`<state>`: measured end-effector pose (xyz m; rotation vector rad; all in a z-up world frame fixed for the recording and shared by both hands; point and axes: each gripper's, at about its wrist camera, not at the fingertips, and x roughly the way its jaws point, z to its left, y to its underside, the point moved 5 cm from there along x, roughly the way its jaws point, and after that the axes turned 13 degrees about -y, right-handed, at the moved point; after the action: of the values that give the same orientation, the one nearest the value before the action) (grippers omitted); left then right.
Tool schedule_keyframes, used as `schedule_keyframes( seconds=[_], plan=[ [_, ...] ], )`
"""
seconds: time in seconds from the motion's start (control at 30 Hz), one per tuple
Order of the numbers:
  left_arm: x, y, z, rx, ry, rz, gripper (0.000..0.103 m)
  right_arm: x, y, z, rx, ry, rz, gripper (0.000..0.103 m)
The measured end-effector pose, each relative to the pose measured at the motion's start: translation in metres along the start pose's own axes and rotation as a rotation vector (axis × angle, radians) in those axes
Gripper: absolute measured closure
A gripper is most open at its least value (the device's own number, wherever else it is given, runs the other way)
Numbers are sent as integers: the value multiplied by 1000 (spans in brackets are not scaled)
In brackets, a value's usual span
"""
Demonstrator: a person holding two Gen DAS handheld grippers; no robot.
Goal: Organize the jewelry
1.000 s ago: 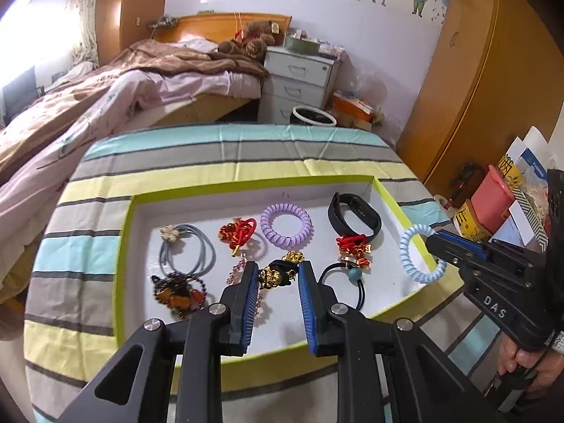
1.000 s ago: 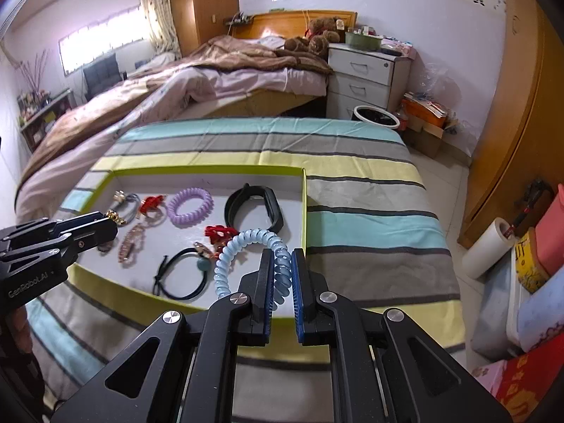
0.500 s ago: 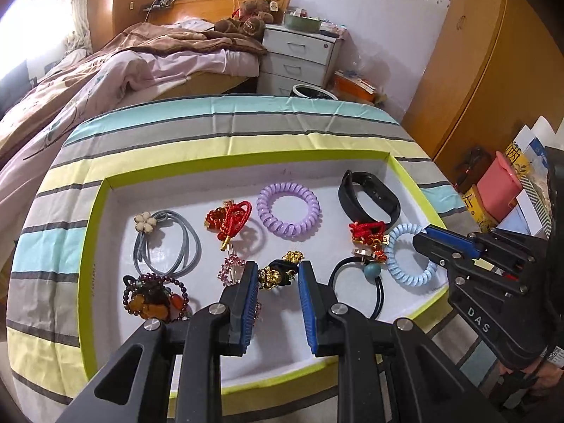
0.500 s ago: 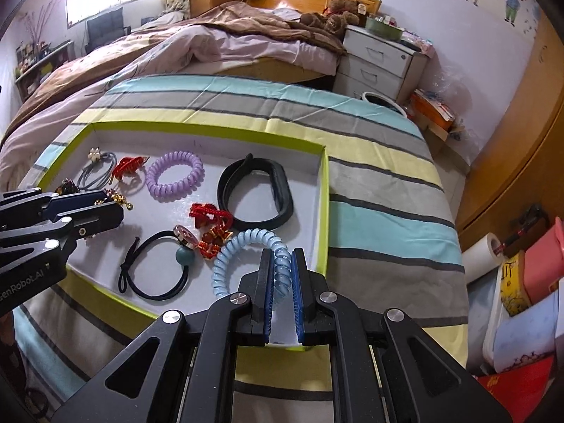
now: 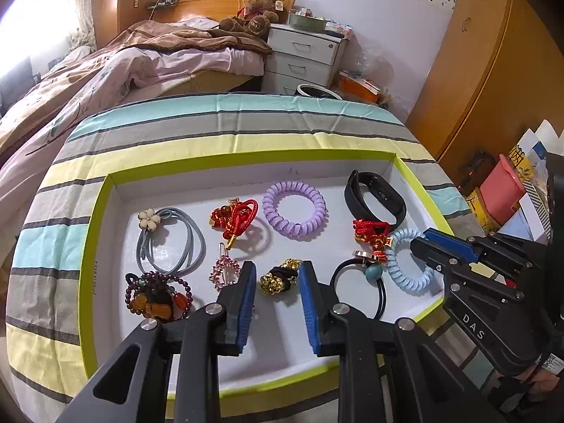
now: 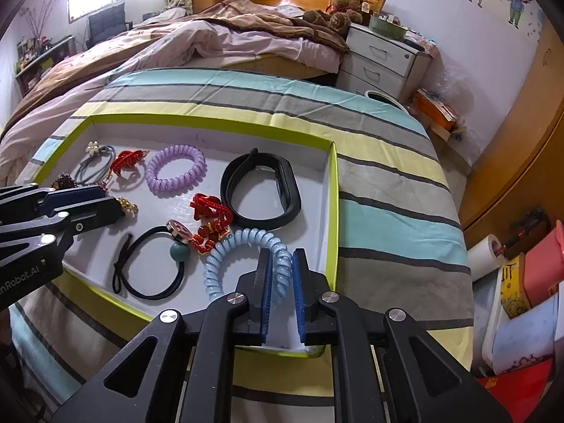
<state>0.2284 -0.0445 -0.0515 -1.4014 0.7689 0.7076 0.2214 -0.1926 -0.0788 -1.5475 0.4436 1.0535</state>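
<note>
A white tray with a lime rim (image 5: 246, 157) (image 6: 331, 190) lies on the striped cloth and holds several pieces of jewelry. My right gripper (image 6: 282, 264) has its pads slightly parted around the light blue coil hair tie (image 6: 243, 250) (image 5: 405, 264), which rests in the tray's near right corner. My left gripper (image 5: 276, 275) is open over the tray, its fingers on either side of a gold and black hair tie (image 5: 280, 276). A purple coil tie (image 5: 294, 208), a black wristband (image 5: 375, 197) and red knots (image 5: 236, 215) lie further in.
A black hair tie with a teal bead (image 6: 155, 264), a grey tie with a flower (image 5: 169, 239), a pink clip (image 5: 224, 269) and a dark bead bracelet (image 5: 157, 296) also lie in the tray. A bed (image 5: 123, 63) and nightstand (image 5: 303, 60) stand behind; boxes (image 6: 528, 282) stand right.
My right gripper carried the blue coil tie from outside the rim into the tray's right corner, lowered it, and its pads have parted slightly. My left gripper stays open over the gold tie.
</note>
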Motion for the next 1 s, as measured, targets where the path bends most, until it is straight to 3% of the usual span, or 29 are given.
schedule_keyframes(
  seconds=[0.1,0.2,0.37,0.53,0.8,1.0],
  plan=[
    [-5,1,1,1,-21,-13,66,-5,-1,0,9,-5,-21,82],
    [-13,3,1,-2,-27,-30,64,-14,-2,1,27,-29,-55,60],
    [-32,10,3,-9,-56,-73,57,-29,1,6,54,-60,-112,59],
    [-49,22,6,-29,-84,-107,56,-45,8,14,89,-109,-187,59],
    [-69,41,12,-62,-185,-157,56,-56,22,30,98,-130,-231,59],
    [-78,51,15,-94,-200,-160,56,-62,32,37,105,-150,-249,59]
  ],
)
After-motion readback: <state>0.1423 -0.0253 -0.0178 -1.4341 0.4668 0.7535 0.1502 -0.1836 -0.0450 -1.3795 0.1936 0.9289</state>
